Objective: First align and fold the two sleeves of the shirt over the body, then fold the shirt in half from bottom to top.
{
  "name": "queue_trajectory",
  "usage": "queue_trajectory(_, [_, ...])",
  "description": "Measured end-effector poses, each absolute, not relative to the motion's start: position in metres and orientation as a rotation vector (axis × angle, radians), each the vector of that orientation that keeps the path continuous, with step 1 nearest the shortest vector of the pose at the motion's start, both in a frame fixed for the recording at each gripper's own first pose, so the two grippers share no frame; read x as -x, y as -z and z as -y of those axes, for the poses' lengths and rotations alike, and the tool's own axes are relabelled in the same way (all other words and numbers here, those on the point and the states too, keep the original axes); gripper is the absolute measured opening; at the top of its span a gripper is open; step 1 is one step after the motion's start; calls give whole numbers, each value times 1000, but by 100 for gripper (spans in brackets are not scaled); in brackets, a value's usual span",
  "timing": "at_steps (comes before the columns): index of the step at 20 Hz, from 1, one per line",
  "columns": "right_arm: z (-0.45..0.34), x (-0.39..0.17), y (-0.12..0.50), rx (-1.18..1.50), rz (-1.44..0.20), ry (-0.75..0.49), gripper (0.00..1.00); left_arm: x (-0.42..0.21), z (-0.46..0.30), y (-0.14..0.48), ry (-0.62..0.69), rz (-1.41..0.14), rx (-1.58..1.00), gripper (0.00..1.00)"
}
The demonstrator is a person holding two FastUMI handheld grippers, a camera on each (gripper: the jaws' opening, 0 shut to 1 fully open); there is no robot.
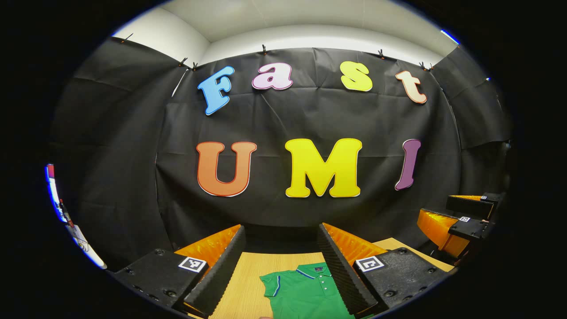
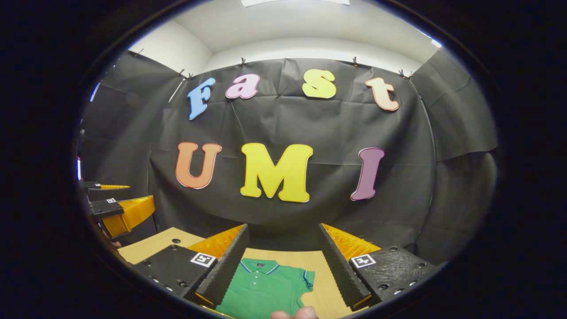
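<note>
Shirt (image 1: 305, 290) lies flat on table (image 1: 248, 274).

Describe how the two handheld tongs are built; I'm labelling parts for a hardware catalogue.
In the left gripper view, the left tongs have two long fingers with ribbed, sawtooth inner faces on glossy moulded backs. Each sits on a black block with screw holes and a square black-and-white marker. In the right gripper view, the right tongs have the same build and markers. No cables or sleeves are visible.
</note>
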State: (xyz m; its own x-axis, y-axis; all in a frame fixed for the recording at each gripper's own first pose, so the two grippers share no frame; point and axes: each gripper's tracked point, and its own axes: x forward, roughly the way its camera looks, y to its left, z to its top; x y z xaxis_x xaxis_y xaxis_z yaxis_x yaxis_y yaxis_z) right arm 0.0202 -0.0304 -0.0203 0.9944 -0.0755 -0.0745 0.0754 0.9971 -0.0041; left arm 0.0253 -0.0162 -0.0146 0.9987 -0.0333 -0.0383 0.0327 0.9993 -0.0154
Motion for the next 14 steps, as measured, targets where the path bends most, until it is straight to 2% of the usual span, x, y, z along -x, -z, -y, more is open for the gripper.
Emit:
queue_trajectory(9, [55, -50, 80, 25, -204, 51, 96, -42, 20, 24, 7, -64, 19, 100])
queue_trajectory(14, [88, -91, 156, 69, -341, 56, 95, -59, 17, 26, -36, -58, 2, 100])
